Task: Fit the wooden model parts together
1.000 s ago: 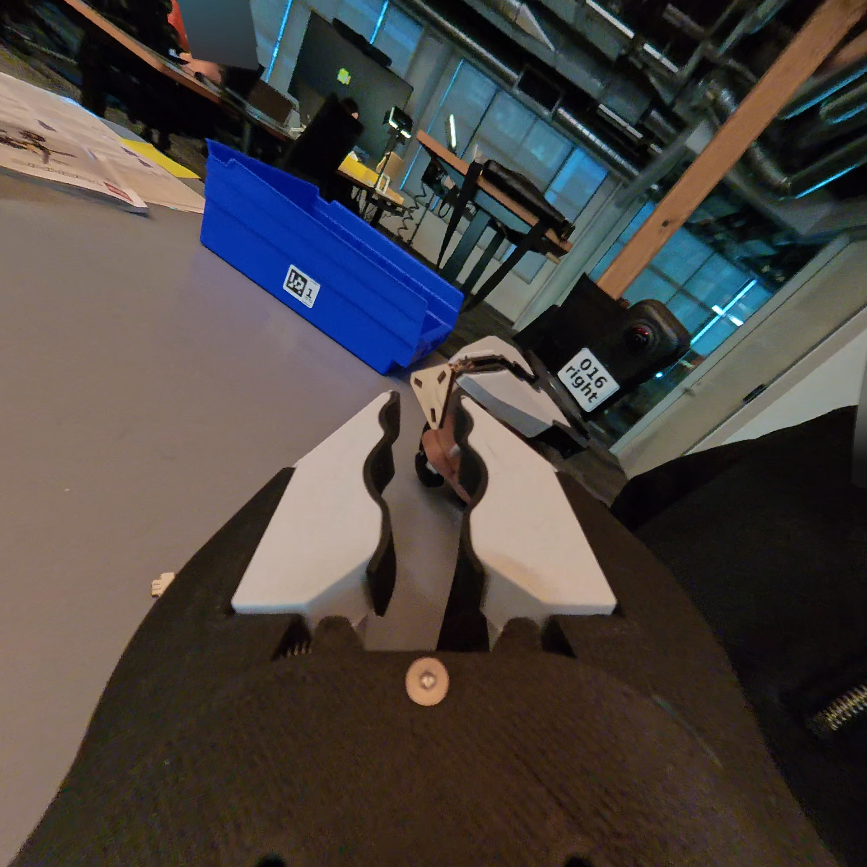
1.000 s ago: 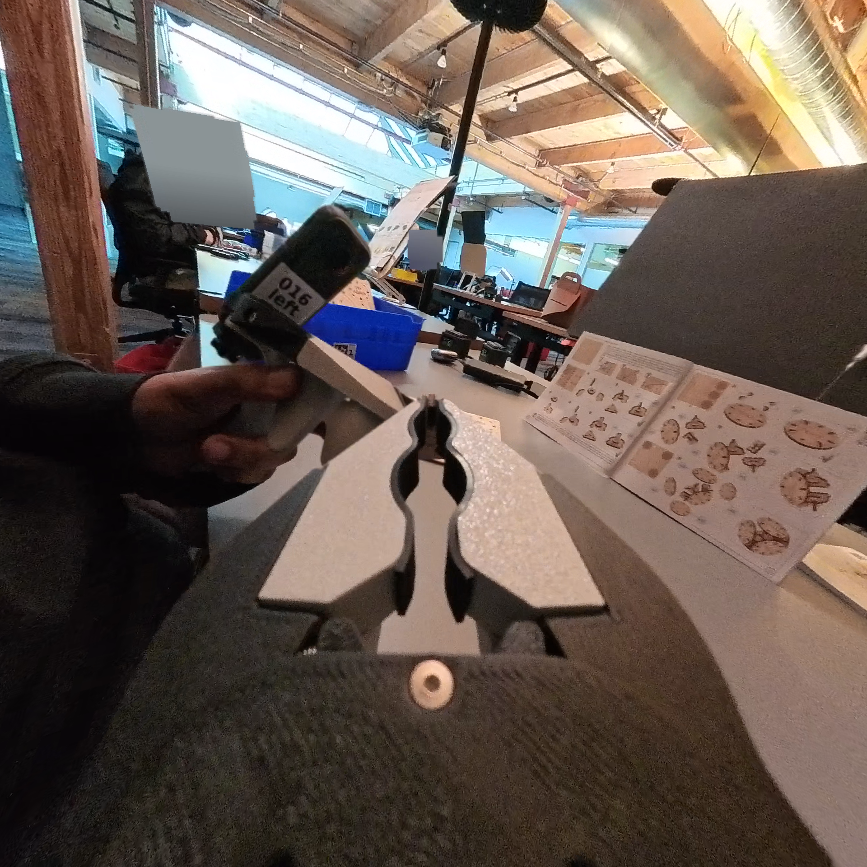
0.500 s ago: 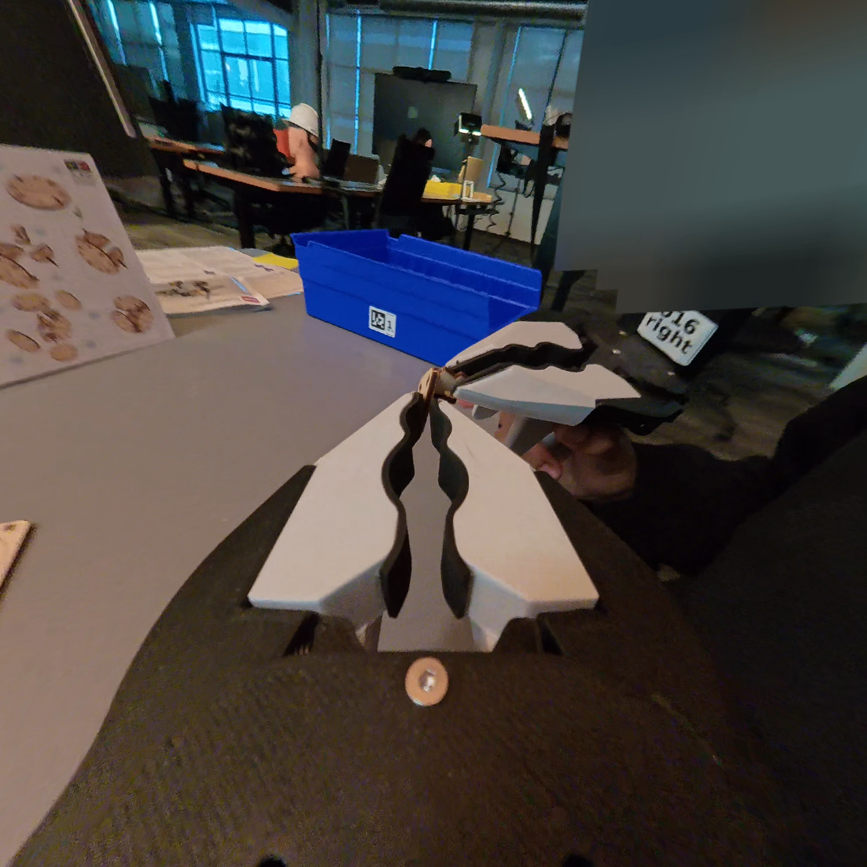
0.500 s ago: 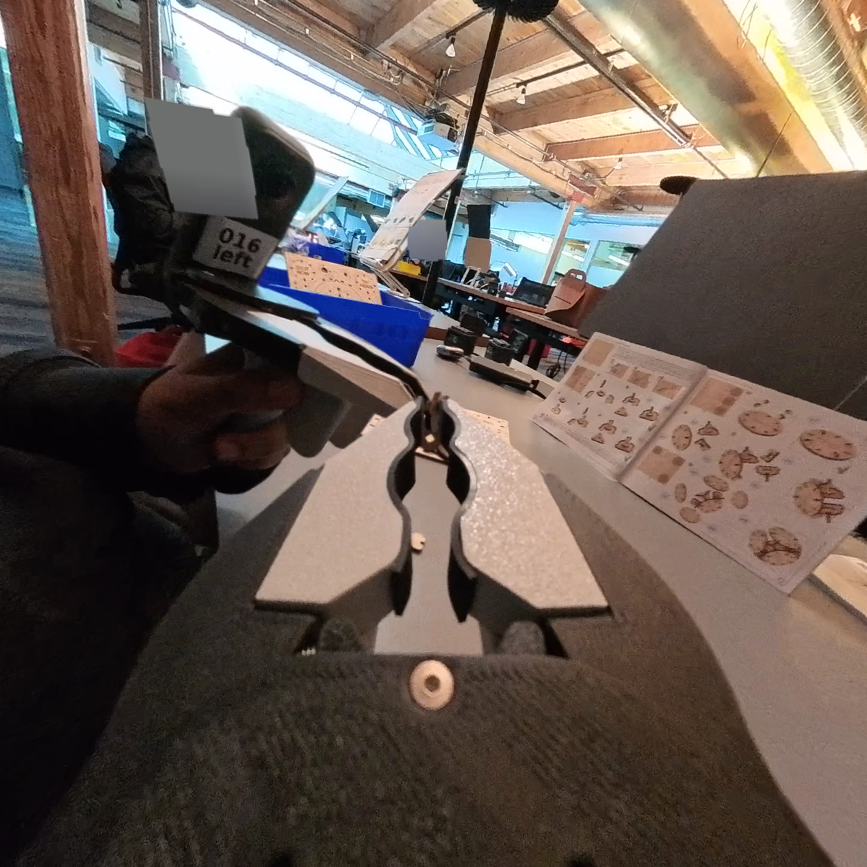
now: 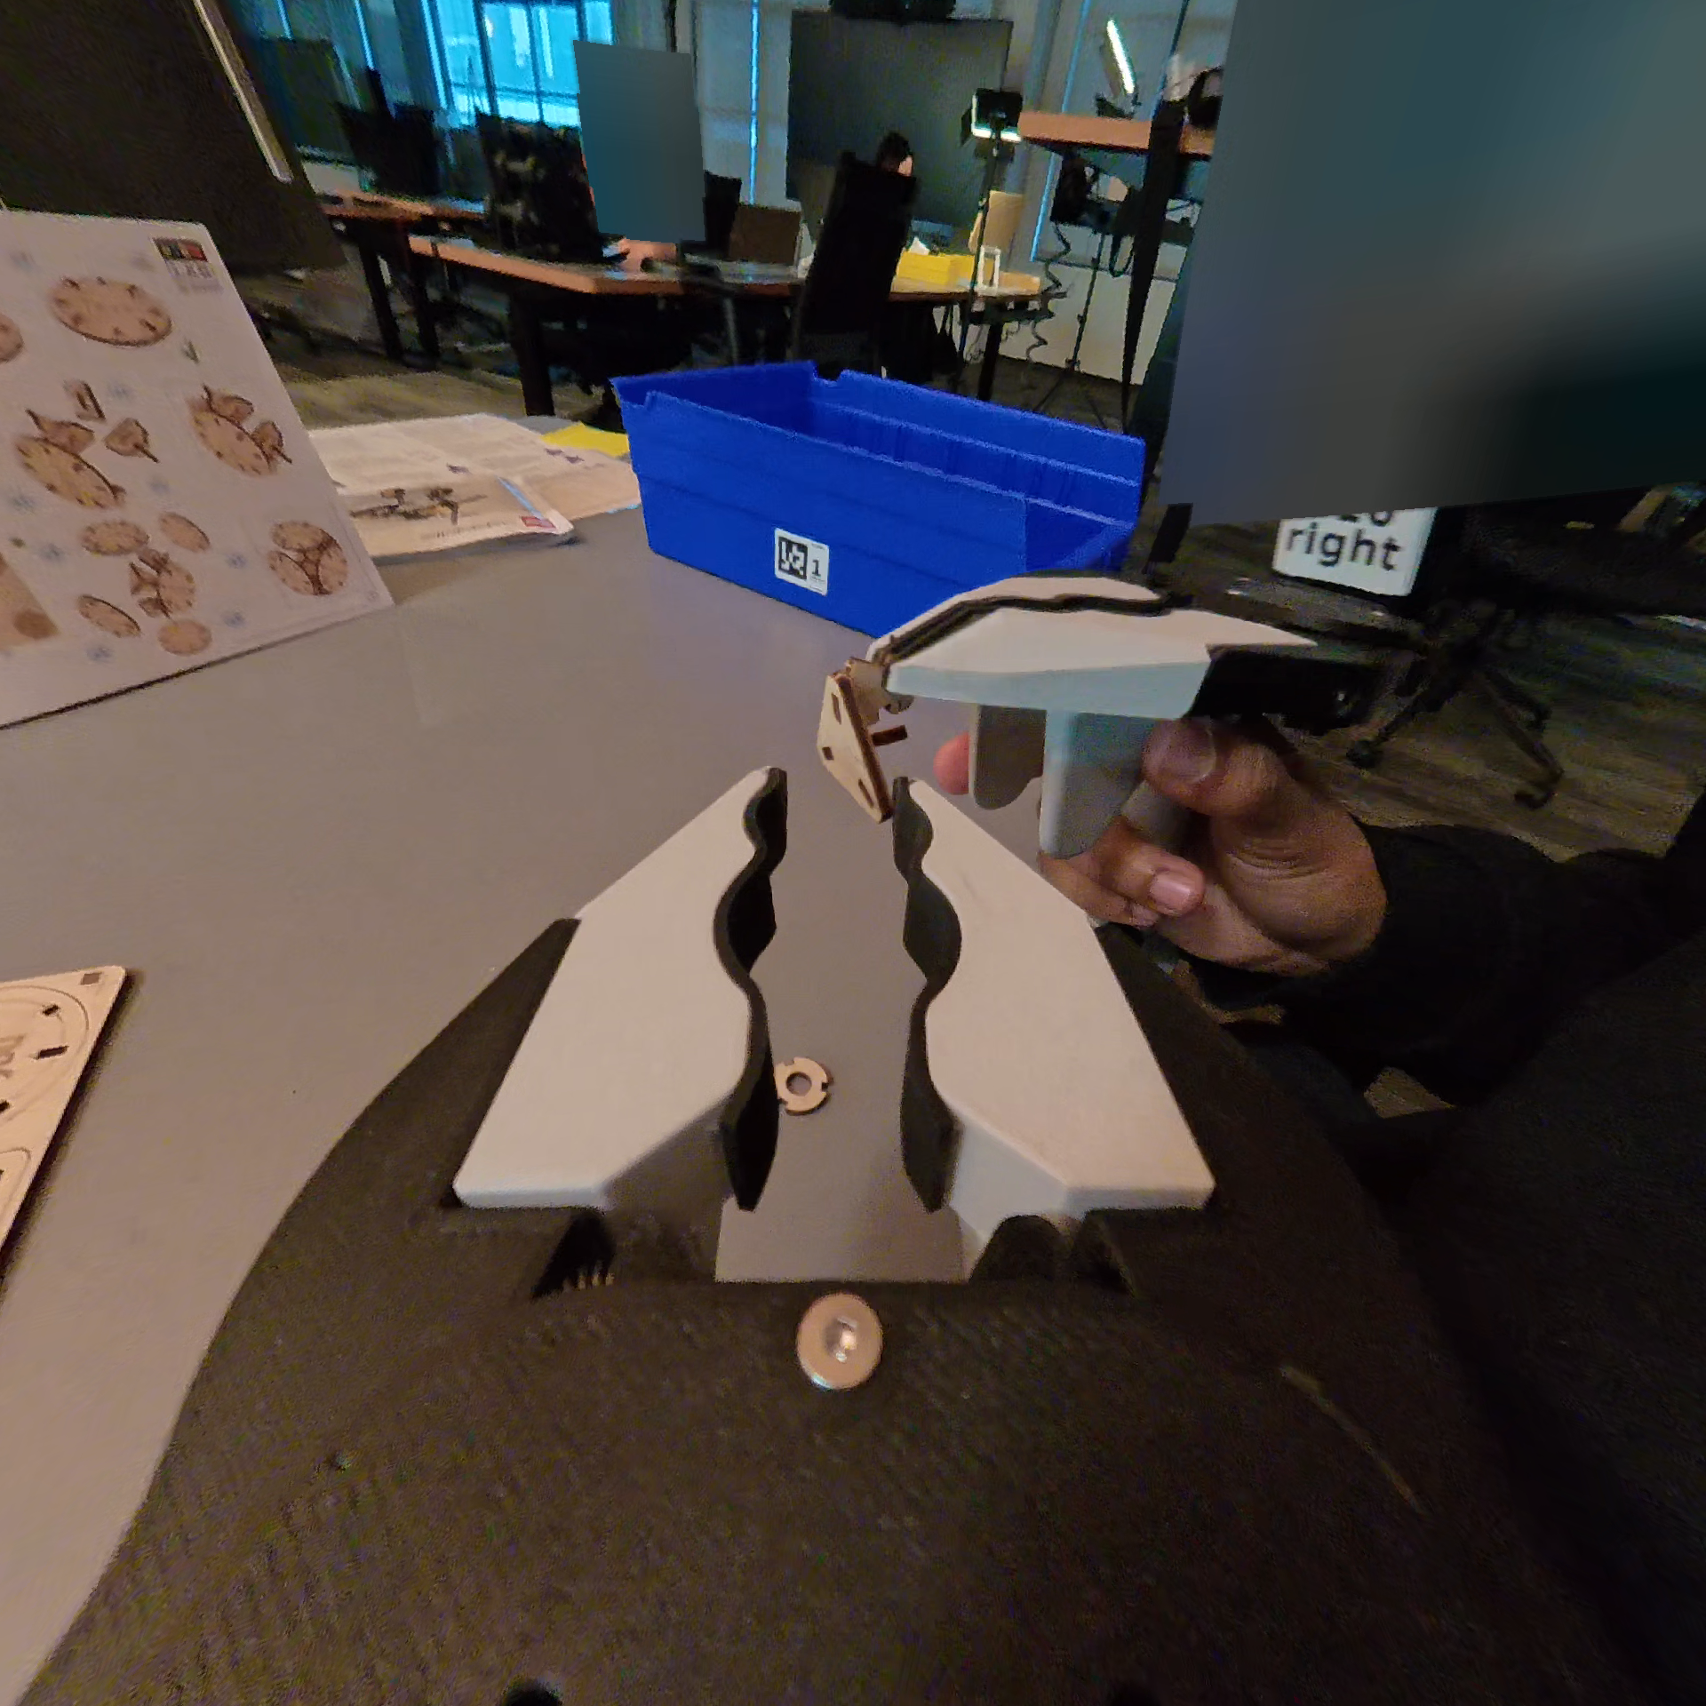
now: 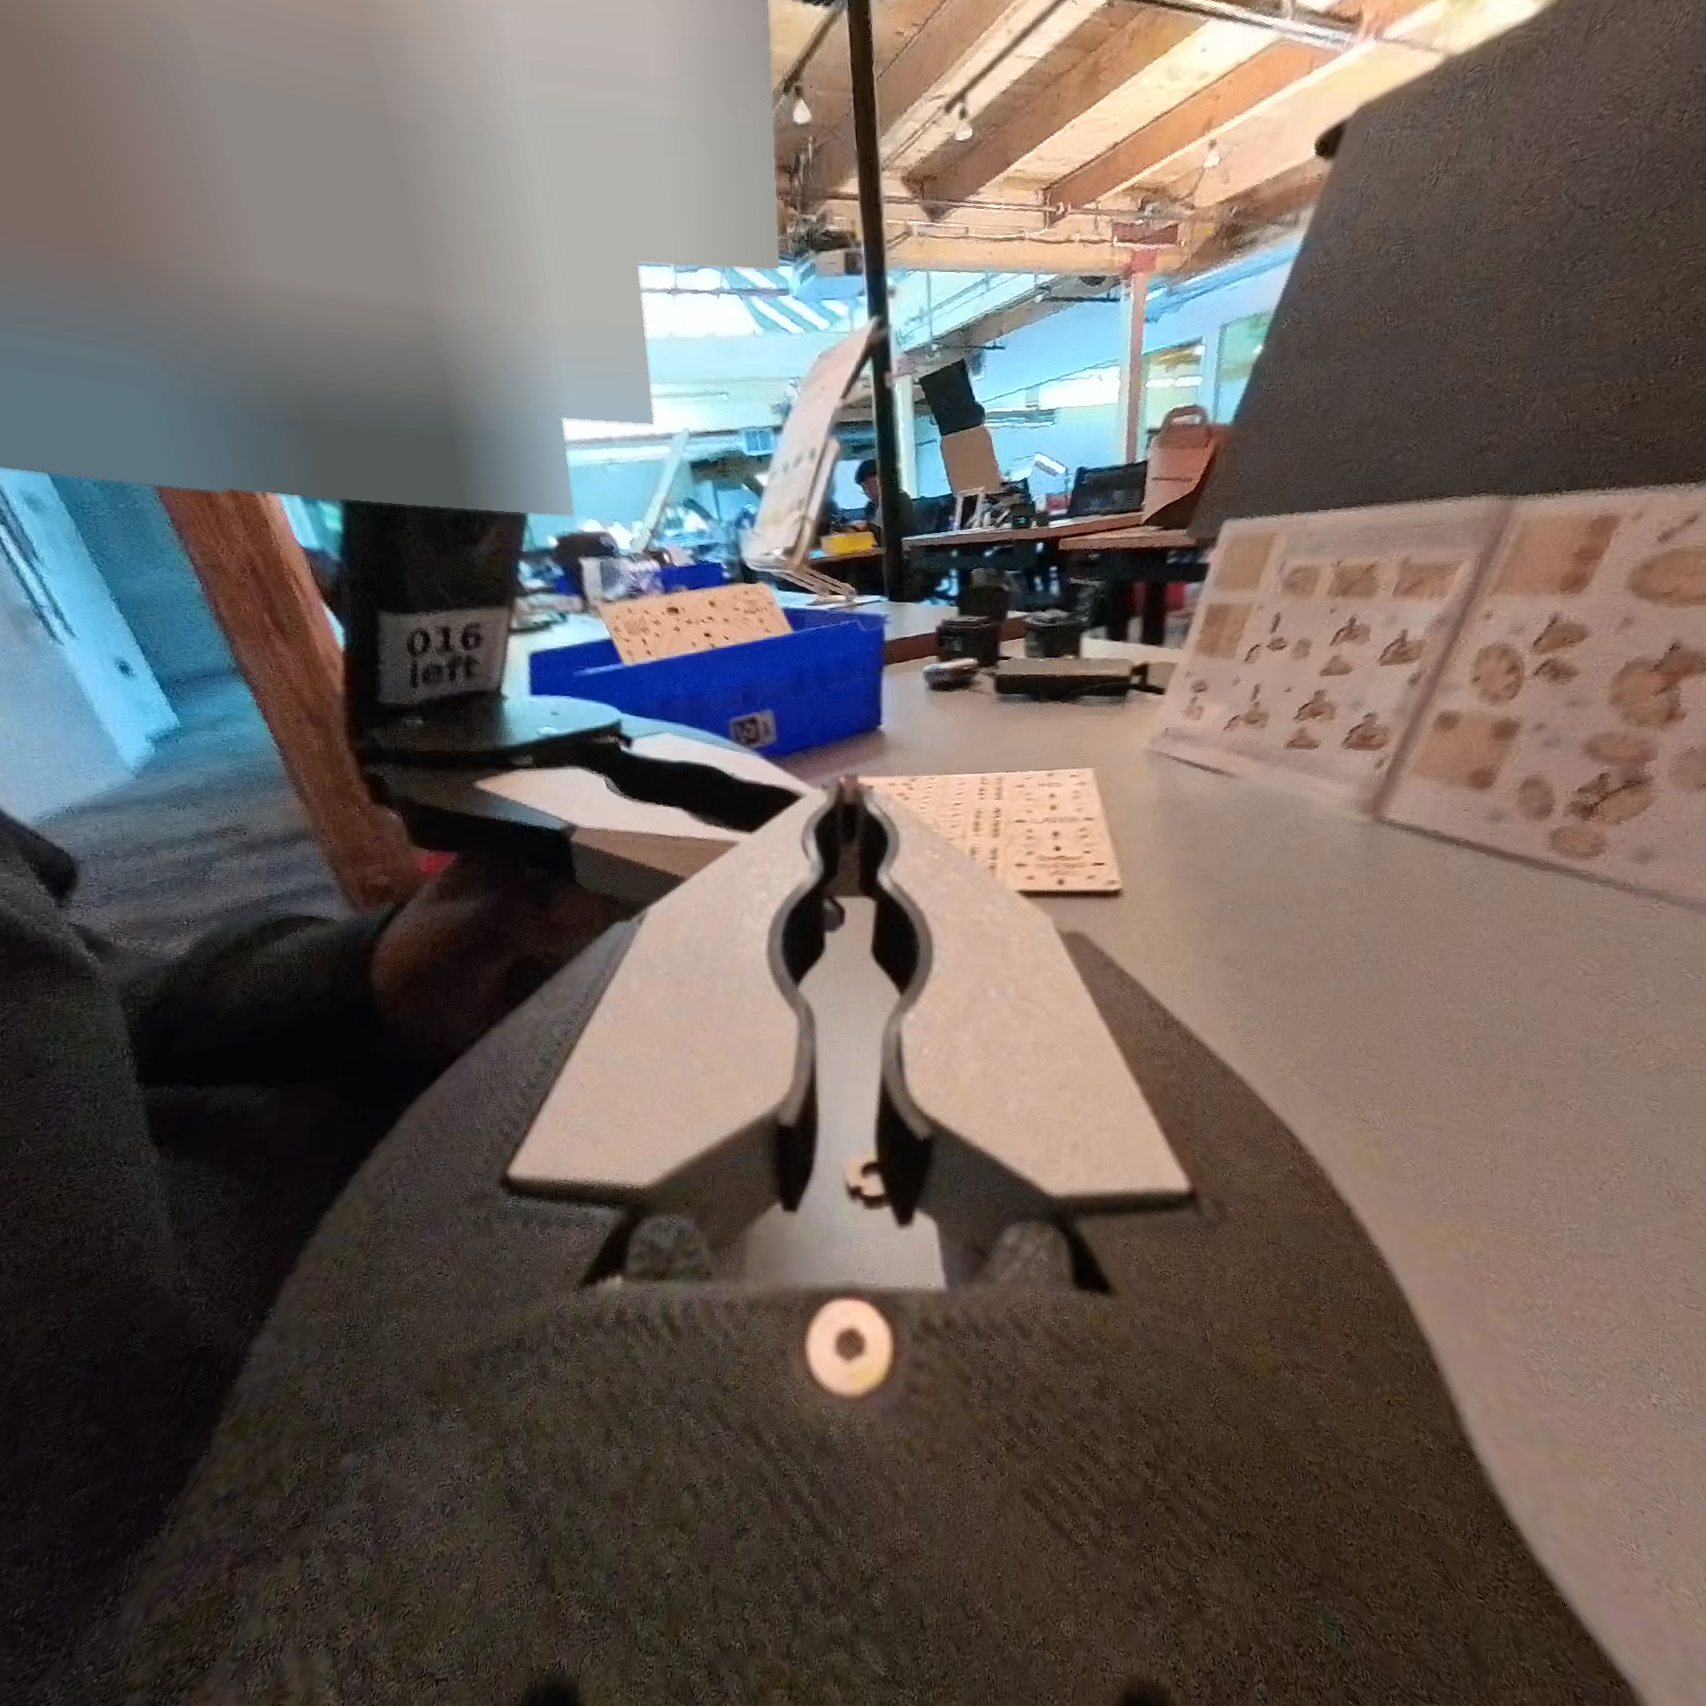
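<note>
Half a second ago the left gripper (image 5: pixel 838 792) had its fingers closed together at the small wooden piece; now they stand apart, with nothing between them, and a small wooden ring (image 5: pixel 802 1085) lies on the grey table (image 5: pixel 369 831) below the gap. The right gripper (image 6: pixel 847 798) stays clenched on the small triangular wooden piece (image 5: pixel 854 746), pinching its upper edge so that the piece hangs tilted just beside the tip of the left gripper's right finger (image 5: pixel 909 803); whether piece and fingertip touch is hard to tell. A hand (image 5: pixel 1237 868) grips the right gripper's handle. In the right wrist view the piece shows only as a thin sliver at the closed tips. Farther out on the table lie a flat wooden parts sheet (image 6: pixel 1006 831), a blue bin (image 5: pixel 877 489) with another sheet (image 6: pixel 692 623) standing in it, printed instruction pages (image 5: pixel 138 443) propped upright, and a folded leaflet (image 5: pixel 452 498).
</note>
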### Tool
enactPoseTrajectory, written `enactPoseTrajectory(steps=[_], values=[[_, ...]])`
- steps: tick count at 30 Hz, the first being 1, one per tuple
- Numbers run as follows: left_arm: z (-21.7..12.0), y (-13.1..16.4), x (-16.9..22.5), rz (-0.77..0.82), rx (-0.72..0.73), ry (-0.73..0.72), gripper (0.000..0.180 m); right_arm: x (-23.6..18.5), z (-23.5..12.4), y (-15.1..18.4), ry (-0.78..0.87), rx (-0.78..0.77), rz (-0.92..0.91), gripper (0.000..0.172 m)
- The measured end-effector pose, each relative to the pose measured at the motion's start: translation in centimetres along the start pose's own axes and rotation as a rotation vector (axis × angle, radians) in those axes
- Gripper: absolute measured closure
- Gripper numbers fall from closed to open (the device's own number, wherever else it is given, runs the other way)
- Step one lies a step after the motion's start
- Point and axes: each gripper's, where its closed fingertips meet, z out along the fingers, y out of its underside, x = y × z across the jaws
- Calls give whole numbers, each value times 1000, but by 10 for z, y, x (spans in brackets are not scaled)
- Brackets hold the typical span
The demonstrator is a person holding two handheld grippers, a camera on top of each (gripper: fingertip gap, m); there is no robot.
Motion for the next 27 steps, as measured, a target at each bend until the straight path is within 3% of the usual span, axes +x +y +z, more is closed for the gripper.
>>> enactPoseTrajectory(steps=[6, 10, 14, 18, 27], values=[[-5, -5, -10, 22, 32, -67, 179, 1, 5, 11, -44, -19, 161, 170], [-6, -1, -14, 72, -6, -102, 179, 3, 7, 16, -43, -60, 183, 170], [-6, -1, -12, 251, -41, -182, 179, 3, 9, 25, -58, -128, 225, 160], [-5, 0, -13, 412, -74, -262, 179, 2, 8, 26, -44, -153, 188, 171], [-1, 9, -18, 344, -88, -233, 179, 7, 10, 36, -8, -227, 184, 171]])
